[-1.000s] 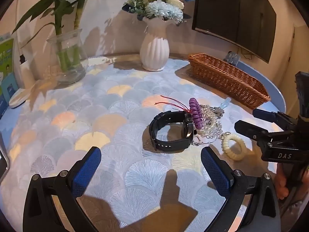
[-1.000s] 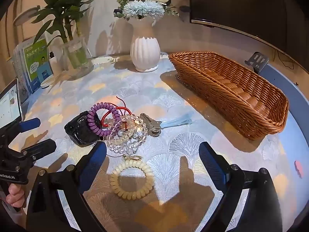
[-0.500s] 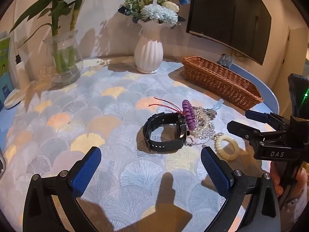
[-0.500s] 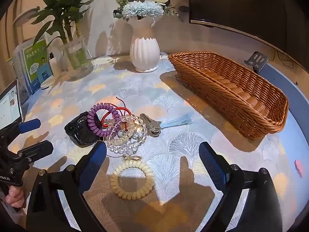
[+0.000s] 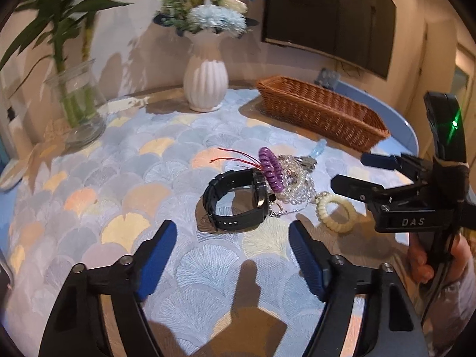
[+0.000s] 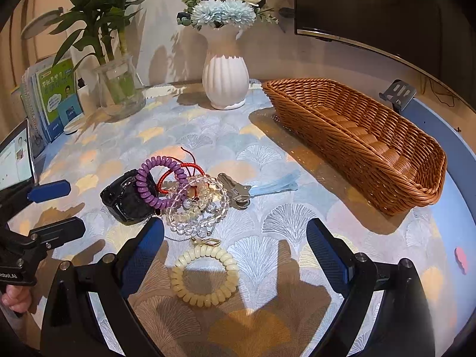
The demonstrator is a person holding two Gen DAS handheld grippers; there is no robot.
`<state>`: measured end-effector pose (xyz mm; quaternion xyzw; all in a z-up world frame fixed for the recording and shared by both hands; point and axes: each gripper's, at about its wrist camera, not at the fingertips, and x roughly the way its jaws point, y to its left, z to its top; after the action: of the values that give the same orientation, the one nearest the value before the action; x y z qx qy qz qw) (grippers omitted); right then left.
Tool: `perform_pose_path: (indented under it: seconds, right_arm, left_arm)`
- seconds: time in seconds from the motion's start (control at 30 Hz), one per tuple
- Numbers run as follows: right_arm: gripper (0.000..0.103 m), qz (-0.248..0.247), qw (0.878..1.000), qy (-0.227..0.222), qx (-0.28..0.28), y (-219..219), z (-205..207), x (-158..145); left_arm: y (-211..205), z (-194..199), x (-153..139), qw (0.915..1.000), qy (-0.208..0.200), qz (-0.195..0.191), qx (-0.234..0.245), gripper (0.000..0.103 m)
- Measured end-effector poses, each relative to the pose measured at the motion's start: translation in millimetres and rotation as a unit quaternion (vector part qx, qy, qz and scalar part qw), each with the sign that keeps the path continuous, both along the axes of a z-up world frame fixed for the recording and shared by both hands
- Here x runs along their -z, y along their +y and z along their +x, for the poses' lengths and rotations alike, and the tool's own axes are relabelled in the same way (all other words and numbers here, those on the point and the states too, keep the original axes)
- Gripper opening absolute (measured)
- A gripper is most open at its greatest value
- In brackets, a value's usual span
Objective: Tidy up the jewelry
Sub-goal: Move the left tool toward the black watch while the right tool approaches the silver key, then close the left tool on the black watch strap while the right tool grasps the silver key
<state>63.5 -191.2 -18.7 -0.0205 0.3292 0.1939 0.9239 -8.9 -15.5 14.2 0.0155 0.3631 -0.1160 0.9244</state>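
Observation:
A heap of jewelry lies mid-table: a black watch (image 5: 238, 199), a purple coil bracelet (image 5: 270, 168), a red cord (image 6: 175, 172), clear bead bracelets (image 6: 196, 205), a metal clip with a blue tassel (image 6: 253, 189) and a cream coil bracelet (image 6: 205, 276). My left gripper (image 5: 232, 253) hovers just short of the watch; its jaws are closing with nothing between them. My right gripper (image 6: 235, 253) stands open over the cream bracelet, which lies between its fingers untouched. The woven basket (image 6: 372, 154) sits at the right, with nothing in it.
A white vase of flowers (image 6: 226, 80) and a glass vase with a green plant (image 6: 119, 89) stand at the back. Booklets (image 6: 56, 98) and a screen (image 6: 15, 157) line the left edge. A phone stand (image 6: 397, 93) sits behind the basket. A hand (image 5: 428, 261) holds the right gripper.
The left gripper's jaws have narrowed. Its view has swung left, so the watch and heap sit further right in it. The right gripper has not moved.

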Motion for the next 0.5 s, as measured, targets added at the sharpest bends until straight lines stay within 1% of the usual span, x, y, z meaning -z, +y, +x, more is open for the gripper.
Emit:
perform_pose_path:
  seconds: [0.1, 0.17, 0.2, 0.27, 0.3, 0.33, 0.4, 0.47, 0.5]
  right_arm:
    - [0.096, 0.001, 1.000, 0.006, -0.002, 0.3, 2.0, 0.5]
    - [0.095, 0.006, 1.000, 0.016, 0.000, -1.8, 5.2, 1.6]
    - [0.091, 0.012, 0.999, 0.031, 0.001, -4.5, 9.6, 3.0]
    - [0.089, 0.028, 0.998, 0.057, -0.004, -9.6, 16.3, 5.6]
    - [0.087, 0.036, 0.996, 0.081, -0.005, -13.7, 22.5, 8.2]
    - [0.084, 0.038, 0.995, 0.094, -0.003, -16.1, 26.5, 9.6]
    - [0.064, 0.036, 0.993, 0.111, -0.004, -20.3, 33.8, 10.5]
    - [0.060, 0.039, 0.992, 0.121, -0.011, -23.2, 42.3, 9.8]
    - [0.059, 0.038, 0.992, 0.122, -0.012, -23.5, 44.9, 9.3]
  left_arm:
    - [0.7, 5.0, -10.1, 0.9997, 0.002, 0.008, 0.023, 0.078]
    - [2.5, 10.2, -15.4, 0.9992, 0.005, 0.006, 0.040, 0.078]
    - [3.3, 15.7, -17.3, 0.9985, 0.014, -0.001, 0.052, 0.078]
    - [3.2, 21.7, -16.5, 0.9976, 0.022, -0.010, 0.065, 0.078]
    - [2.3, 26.1, -15.3, 0.9969, 0.028, -0.016, 0.072, 0.078]
    - [0.8, 28.8, -13.7, 0.9963, 0.033, -0.019, 0.077, 0.078]
    - [-4.2, 36.6, -8.9, 0.9953, 0.040, -0.019, 0.086, 0.077]
    - [-8.6, 41.7, -5.8, 0.9952, 0.044, -0.014, 0.086, 0.075]
    - [-10.7, 45.6, -3.6, 0.9950, 0.049, -0.017, 0.085, 0.069]
